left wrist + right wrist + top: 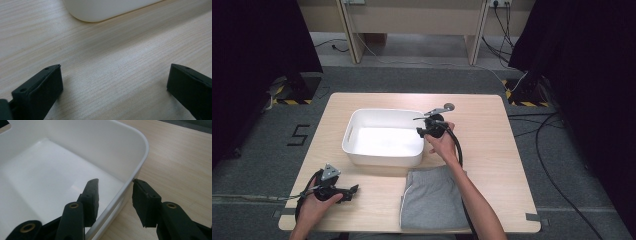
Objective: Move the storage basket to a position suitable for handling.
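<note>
White rectangular plastic bin [383,137] sat mid-frame in the high view, on the pale wood-grain counter [492,150]; a folded grey cloth garment [434,200] lay just below it, toward the bottom centre.

Right gripper [115,185] was at the bin's right wall. In the right gripper view the fingers [91,197] straddled the rim: one finger inside the bin, the other outside over the counter, wall between them. Gap was narrow, but I couldn't confirm from that angle that both pads were actually pressing the wall; the outer tip looked to be touching the rim edge at most, so I'd call it not yet clamped. In the high view that gripper [428,131] sat at the bin's upper right corner.

Left gripper [353,191] was in the lower left of the high view, low over the counter, well apart from the bin. Fingers [40,87] stood wide with nothing between them, bare counter under them and the bin's rounded corner at the top of its own view.

Handling judgement: bin looked empty, so light; thin wall is stiff enough but smooth and glossy, likely slippery. A one-wall pinch would tip it, so take the rolled rim deep, near mid-wall, or slide rather than lift.
</note>
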Motion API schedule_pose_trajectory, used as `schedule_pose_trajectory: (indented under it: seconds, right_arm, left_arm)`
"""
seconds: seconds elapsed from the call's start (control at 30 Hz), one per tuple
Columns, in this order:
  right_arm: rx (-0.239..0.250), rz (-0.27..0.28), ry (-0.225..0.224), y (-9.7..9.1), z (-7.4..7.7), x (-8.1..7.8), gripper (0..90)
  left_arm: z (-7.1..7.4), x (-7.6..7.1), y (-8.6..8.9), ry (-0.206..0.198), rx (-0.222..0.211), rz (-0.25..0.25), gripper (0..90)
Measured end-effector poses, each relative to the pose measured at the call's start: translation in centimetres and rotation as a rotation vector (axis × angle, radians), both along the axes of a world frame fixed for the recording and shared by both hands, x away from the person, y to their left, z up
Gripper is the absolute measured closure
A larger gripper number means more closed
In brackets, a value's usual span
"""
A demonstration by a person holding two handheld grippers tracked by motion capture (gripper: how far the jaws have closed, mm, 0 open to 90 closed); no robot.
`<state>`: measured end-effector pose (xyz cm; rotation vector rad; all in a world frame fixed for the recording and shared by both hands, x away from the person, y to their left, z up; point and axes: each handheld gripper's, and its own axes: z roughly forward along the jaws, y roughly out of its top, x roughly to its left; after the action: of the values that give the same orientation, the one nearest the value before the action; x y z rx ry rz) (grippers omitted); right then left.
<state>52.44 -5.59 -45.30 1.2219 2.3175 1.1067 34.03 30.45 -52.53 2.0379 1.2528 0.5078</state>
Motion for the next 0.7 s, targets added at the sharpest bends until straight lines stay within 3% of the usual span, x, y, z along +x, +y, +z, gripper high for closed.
schedule_pose_trajectory:
  seconds: [0.33, 0.7]
  right_arm:
    - [0.017, -0.006, -0.003, -1.3, -0.2, 0.7, 58.7]
    - [0.021, -0.043, -0.020, -5.0, -0.2, 0.8, 55.2]
  left_arm:
    - [0.0, 0.0, 0.0, -0.001, 0.000, 0.000, 0.0]
    - [0.0, 0.0, 0.0, -0.001, 0.002, 0.000, 0.0]
